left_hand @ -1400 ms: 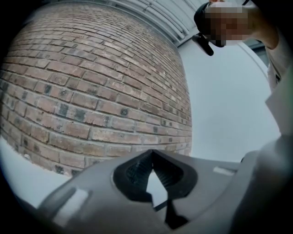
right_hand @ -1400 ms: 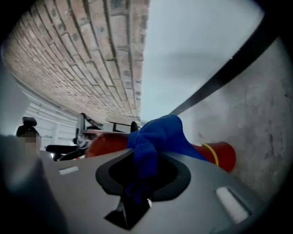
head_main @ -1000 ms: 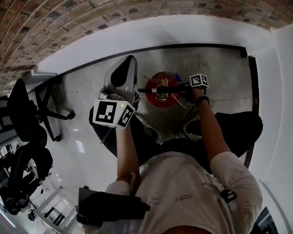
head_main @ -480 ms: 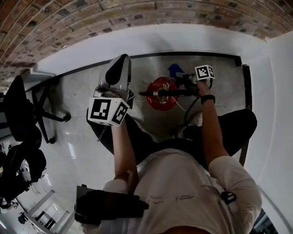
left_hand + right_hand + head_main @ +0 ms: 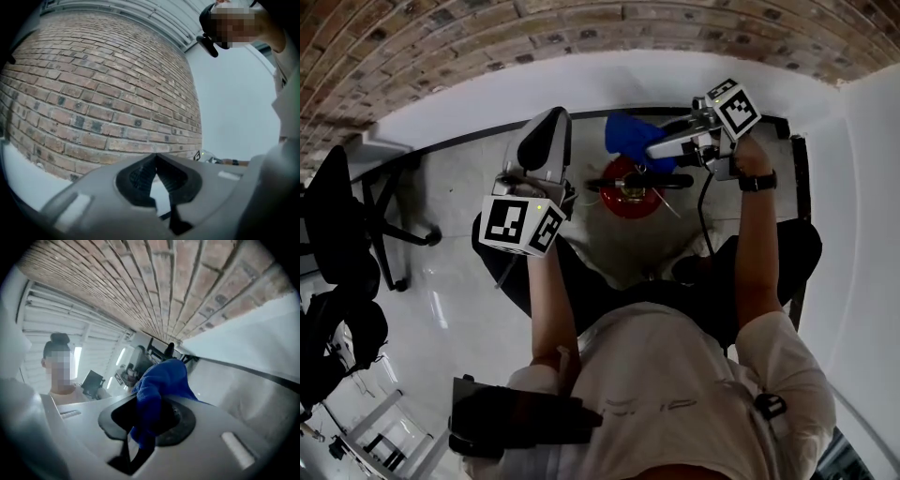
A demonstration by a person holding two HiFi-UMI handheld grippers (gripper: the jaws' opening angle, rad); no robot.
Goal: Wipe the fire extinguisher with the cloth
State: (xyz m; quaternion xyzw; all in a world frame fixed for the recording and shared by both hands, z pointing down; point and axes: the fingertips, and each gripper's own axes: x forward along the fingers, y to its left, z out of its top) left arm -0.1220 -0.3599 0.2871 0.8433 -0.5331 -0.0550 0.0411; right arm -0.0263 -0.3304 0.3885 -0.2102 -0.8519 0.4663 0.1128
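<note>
- The person (image 5: 675, 394), in a pale shirt, stands over the fire extinguisher (image 5: 628, 202), one arm stretched forward on each side of it.
- The left tool (image 5: 155, 158) is held up to the left of the fire extinguisher and apart from it. Its jaw tips are pressed together with nothing between them, and its own view looks at brick and white wall.
- The right tool (image 5: 150, 420) is raised above and just right of the fire extinguisher's top, pointing leftward across it. Its jaws pinch a blue cloth (image 5: 626, 134).
- The cloth bunches out beyond the jaw tips and hangs over the far edge of the fire extinguisher. Whether it touches the red body cannot be told.
- The fire extinguisher stands upright on the grey floor (image 5: 469, 244), in front of the person's legs. It shows from above as a red round body with a black handle across its top.
- Black office chairs (image 5: 347, 216) stand well to the left of the fire extinguisher.
- Beyond the fire extinguisher, a dark strip runs along the foot of a white wall (image 5: 581, 80), and a brick wall (image 5: 441, 47) rises above that.
</note>
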